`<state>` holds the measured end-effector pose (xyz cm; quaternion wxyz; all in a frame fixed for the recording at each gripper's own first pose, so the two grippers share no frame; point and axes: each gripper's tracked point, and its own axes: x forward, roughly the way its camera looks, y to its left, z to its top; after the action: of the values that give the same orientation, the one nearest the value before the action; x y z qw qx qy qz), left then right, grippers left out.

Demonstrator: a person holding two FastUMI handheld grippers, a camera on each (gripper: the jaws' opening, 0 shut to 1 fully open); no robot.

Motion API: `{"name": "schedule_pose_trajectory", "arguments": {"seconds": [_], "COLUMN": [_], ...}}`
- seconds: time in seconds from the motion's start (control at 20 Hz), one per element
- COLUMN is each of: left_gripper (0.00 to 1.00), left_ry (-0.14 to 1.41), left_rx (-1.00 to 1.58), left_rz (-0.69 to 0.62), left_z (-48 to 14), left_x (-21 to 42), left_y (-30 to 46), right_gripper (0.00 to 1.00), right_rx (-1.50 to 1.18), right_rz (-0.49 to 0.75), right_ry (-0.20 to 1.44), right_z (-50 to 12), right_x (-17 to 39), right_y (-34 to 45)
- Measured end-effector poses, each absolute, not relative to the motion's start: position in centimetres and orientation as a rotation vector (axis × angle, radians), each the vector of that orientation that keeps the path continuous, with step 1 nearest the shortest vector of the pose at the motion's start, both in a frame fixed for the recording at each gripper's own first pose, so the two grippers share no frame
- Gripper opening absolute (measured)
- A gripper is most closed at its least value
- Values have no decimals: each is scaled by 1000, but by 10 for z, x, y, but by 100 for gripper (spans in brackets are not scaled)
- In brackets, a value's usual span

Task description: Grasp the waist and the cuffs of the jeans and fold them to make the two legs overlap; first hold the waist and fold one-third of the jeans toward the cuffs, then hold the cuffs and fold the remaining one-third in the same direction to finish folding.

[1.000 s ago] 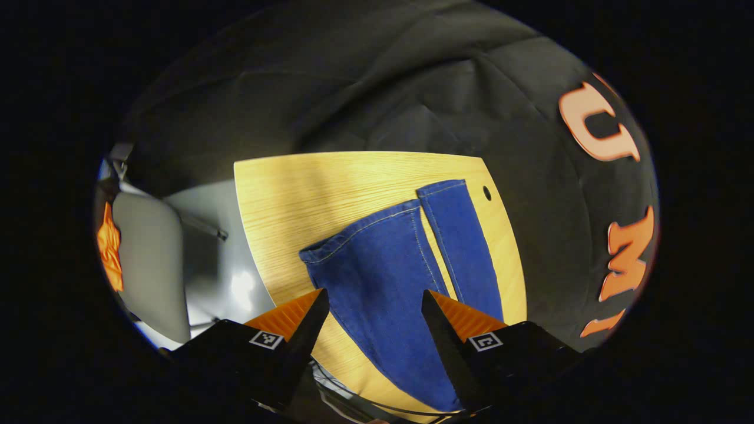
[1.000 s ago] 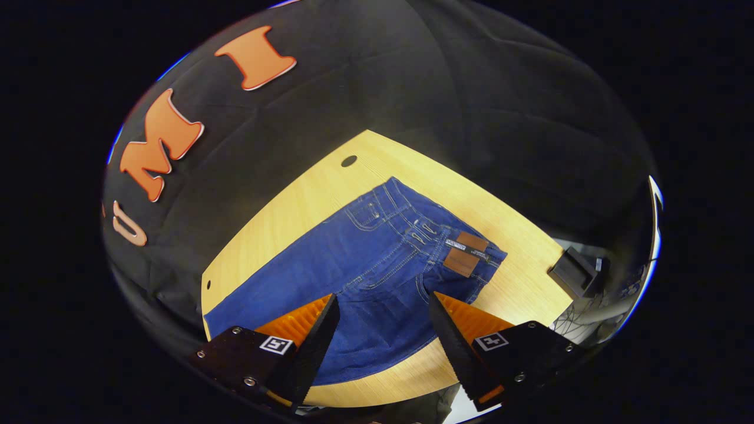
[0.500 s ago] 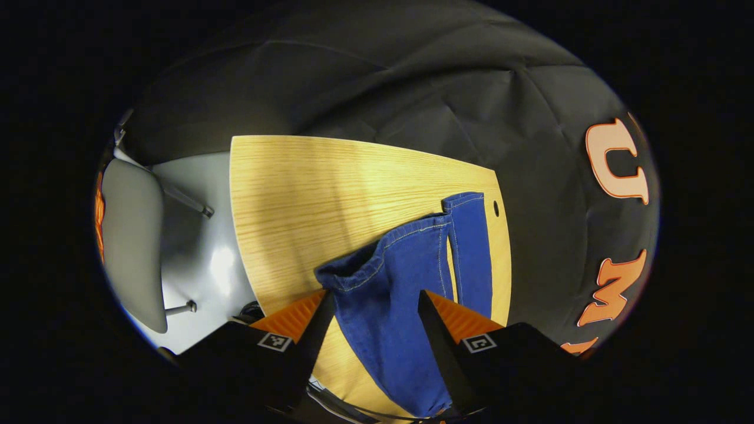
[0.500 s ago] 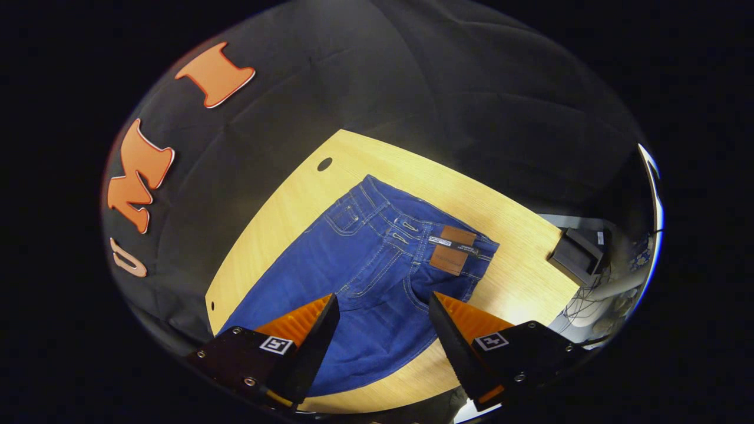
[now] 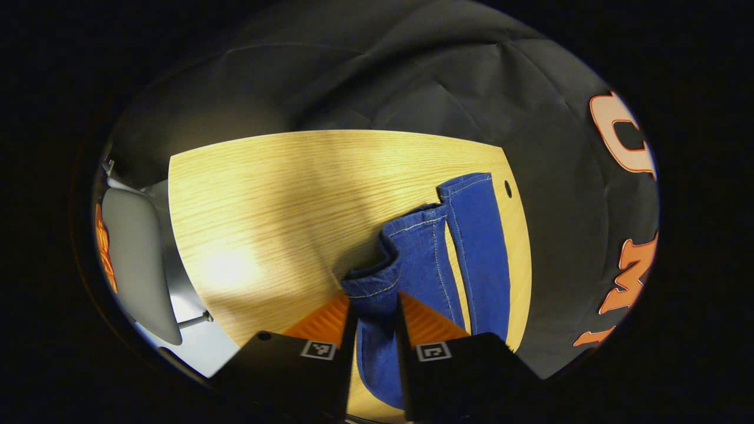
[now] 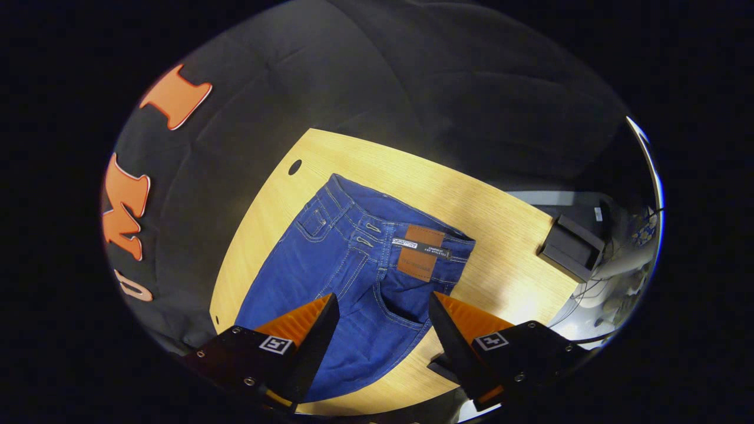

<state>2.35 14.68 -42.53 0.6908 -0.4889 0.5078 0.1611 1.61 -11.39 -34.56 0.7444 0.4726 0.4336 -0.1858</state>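
Observation:
Blue jeans lie on a light wooden table (image 5: 265,200). In the left gripper view, the near leg's cuff (image 5: 377,277) is bunched up and pinched between the fingers of my left gripper (image 5: 374,312), which is shut on it. The far leg's cuff (image 5: 468,185) lies flat beside a small hole (image 5: 508,188) in the tabletop. In the right gripper view, the waist (image 6: 406,235) with its brown patch (image 6: 418,259) lies flat on the table (image 6: 506,259). My right gripper (image 6: 383,312) hovers open above the seat of the jeans, touching nothing.
A dark box (image 6: 568,247) rests at the table's right corner in the right gripper view, with cables beyond it. A grey chair (image 5: 138,259) stands left of the table in the left gripper view. Black cloth hangs behind the table.
My left gripper has gone from open to shut on the near leg's cuff, which now bunches up between the fingers. The right gripper has drifted over the seat, staying open.

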Motion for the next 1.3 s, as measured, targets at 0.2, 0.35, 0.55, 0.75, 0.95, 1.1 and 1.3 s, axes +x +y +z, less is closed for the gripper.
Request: {"name": "schedule_pose_trajectory", "arguments": {"seconds": [0.2, 0.35, 0.55, 0.75, 0.95, 1.1, 1.3], "left_gripper": [31, 3, 3, 1, 1, 1, 1], "left_ry": [1127, 1125, 1152, 1129, 1080, 1019, 981], "left_rx": [-1135, -1136, -1090, -1114, -1123, -1156, -1191], "left_rz": [409, 413, 420, 385, 350, 315, 323], "left_z": [-429, -433, -429, -426, -412, -386, -352], "left_x": [15, 21, 18, 22, 30, 38, 56], "left_y": [148, 145, 145, 142, 141, 144, 150], "right_gripper": [96, 96, 91, 68, 26, 23, 23], "right_rx": [1151, 1213, 1262, 1343, 1455, 1474, 1463], "right_rz": [-440, -439, -462, -446, -518, -493, -498], "right_ry": [991, 1012, 957, 924, 907, 929, 992], "right_z": [-367, -389, -402, -408, -413, -392, -364], "right_x": [1, 8, 23, 39, 43, 48, 59], "right_y": [-125, -129, -142, -132, -120, -125, -132]}}
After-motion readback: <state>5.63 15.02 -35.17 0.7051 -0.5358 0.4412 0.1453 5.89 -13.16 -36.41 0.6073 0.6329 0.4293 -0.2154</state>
